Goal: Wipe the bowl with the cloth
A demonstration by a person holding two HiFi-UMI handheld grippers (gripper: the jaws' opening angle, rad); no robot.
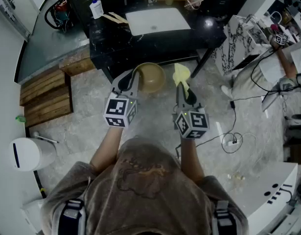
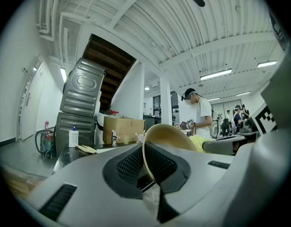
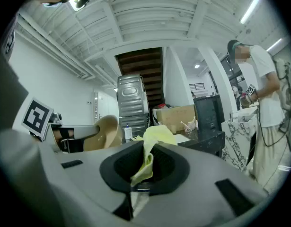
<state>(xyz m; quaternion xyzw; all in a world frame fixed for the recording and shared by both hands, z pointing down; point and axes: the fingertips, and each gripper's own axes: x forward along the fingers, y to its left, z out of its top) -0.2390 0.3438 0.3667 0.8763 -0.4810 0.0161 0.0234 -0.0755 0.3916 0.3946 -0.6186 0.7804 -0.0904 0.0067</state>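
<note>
1. Rough brown wooden planks (image 1: 45, 94) lie in a slatted stack on the mottled grey floor (image 1: 86, 89), well left of the person.
2. The left hand-held gripper (image 1: 132, 80) is clenched on the thin rim of the bowl (image 1: 151, 76). In the left gripper view its two dark, mesh-textured pads (image 2: 131, 164) pinch that edge, and the bowl (image 2: 170, 137) rises from the left hand-held gripper (image 2: 149, 174).
3. The bowl is round, smooth and tan with a matt finish. It is held tilted in the air above the floor, just in front of the black table (image 1: 140, 45).
4. A white pump bottle (image 1: 95, 8) stands on that glossy dark table, towards its left end.
5. The cloth (image 1: 181, 74) is pale yellow, soft and crumpled. It hangs in the air just beside the bowl, to its right and apart from it.
6. The right hand-held gripper (image 1: 182, 85) is grasping the cloth. In the right gripper view a folded strip of the cloth (image 3: 151, 148) is squeezed between the closed jaws of the right hand-held gripper (image 3: 138, 175), with the loose end bunched above them.
</note>
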